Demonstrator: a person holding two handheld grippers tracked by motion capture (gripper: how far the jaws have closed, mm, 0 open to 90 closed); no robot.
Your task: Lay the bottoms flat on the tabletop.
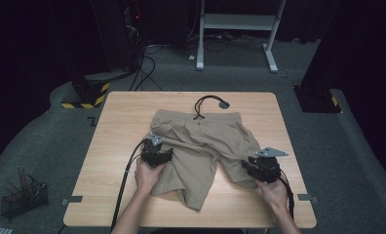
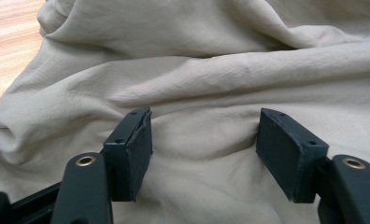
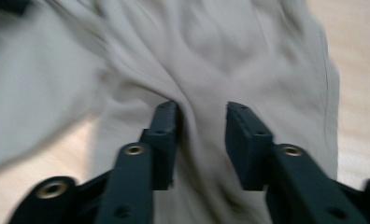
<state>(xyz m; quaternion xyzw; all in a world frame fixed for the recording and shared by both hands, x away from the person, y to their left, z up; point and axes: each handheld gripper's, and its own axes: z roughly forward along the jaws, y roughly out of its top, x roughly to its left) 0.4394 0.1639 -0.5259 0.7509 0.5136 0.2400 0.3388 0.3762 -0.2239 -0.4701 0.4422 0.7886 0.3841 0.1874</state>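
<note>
A pair of beige shorts [image 1: 201,141] lies crumpled on the wooden table [image 1: 118,122], waistband at the far side and legs toward me. My left gripper [image 1: 158,149] rests over the left leg; in its own view the jaws stand wide apart above the wrinkled cloth [image 2: 206,84], and my left gripper [image 2: 204,144] pinches nothing. At the outer edge of the right leg is my right gripper [image 1: 252,165]. In its blurred view my right gripper [image 3: 202,135] has its jaws apart, with a raised fold of the shorts [image 3: 197,70] running between them.
A black cord [image 1: 204,102] loops from the waistband to a small grey disc [image 1: 223,105] near the table's far edge. A wire basket [image 1: 23,197] stands on the floor at the lower left. A white desk frame [image 1: 237,22] stands behind the table.
</note>
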